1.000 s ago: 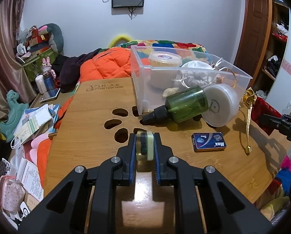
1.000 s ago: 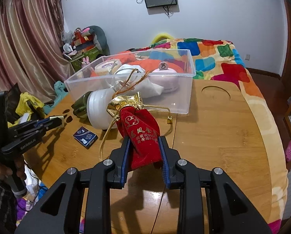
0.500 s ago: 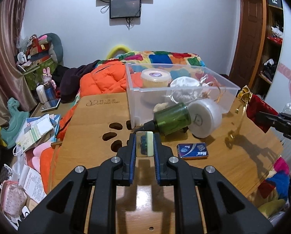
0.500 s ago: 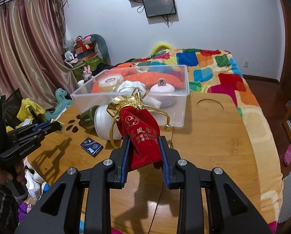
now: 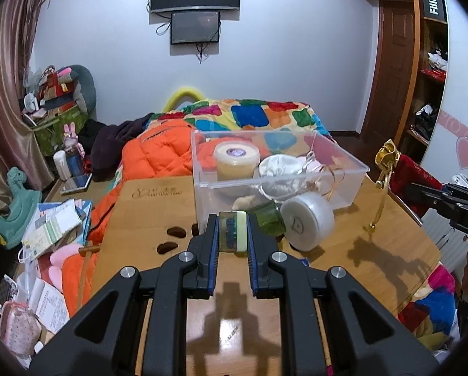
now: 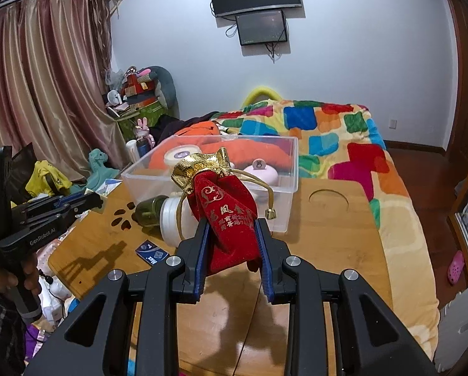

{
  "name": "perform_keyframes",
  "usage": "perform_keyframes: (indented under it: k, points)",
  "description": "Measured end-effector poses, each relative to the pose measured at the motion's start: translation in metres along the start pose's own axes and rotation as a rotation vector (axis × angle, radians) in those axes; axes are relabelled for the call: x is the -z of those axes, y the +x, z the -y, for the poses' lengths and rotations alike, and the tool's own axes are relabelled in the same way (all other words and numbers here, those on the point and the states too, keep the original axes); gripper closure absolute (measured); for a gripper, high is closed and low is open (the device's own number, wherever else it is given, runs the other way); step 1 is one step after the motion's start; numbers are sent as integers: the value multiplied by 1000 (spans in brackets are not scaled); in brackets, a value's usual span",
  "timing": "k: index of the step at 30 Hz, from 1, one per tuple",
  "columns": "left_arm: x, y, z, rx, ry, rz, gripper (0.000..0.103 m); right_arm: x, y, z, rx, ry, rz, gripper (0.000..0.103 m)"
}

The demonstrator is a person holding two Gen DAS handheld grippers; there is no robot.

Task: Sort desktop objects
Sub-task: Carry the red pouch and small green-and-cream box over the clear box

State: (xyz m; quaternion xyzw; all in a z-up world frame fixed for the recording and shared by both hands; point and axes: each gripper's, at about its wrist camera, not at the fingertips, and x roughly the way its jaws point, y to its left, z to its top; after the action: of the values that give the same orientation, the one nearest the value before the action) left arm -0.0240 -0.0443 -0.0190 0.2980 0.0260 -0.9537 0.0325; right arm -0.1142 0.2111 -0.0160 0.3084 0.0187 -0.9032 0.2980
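Note:
My left gripper point(image 5: 232, 233) is shut on a small flat clear case with a cream edge point(image 5: 233, 231), held in the air over the wooden table point(image 5: 158, 206). My right gripper point(image 6: 232, 230) is shut on a red velvet pouch with a gold top point(image 6: 224, 206), its gold cord dangling. In the left wrist view that red pouch point(image 5: 414, 172) shows at the right. A clear plastic bin point(image 5: 356, 169) stands at the table's far side, holding a round tub, a white pouch and more. A green bottle point(image 5: 270, 221), a white round jar point(image 5: 307, 222) and a blue card box point(image 6: 151, 253) lie in front of the clear bin point(image 6: 291, 169).
A bed with a colourful patchwork quilt point(image 6: 343, 134) and an orange jacket point(image 5: 158, 153) lies behind the table. Papers and toys point(image 5: 52, 222) pile up beside the table's left edge. A person's hand point(image 6: 2, 277) grips the left tool's handle. Paw-shaped cut-outs point(image 5: 171, 238) pierce the tabletop.
Both grippers have risen above the table with their loads still clamped. The bin and the loose items now sit lower and farther off in both views.

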Motion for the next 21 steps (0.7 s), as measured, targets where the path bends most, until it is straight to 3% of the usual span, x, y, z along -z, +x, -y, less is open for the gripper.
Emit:
perform_keyframes:
  k: [21]
  points:
    - [-44,15,7,-19,90,37,88,-33,6,1,45,-74,27,78]
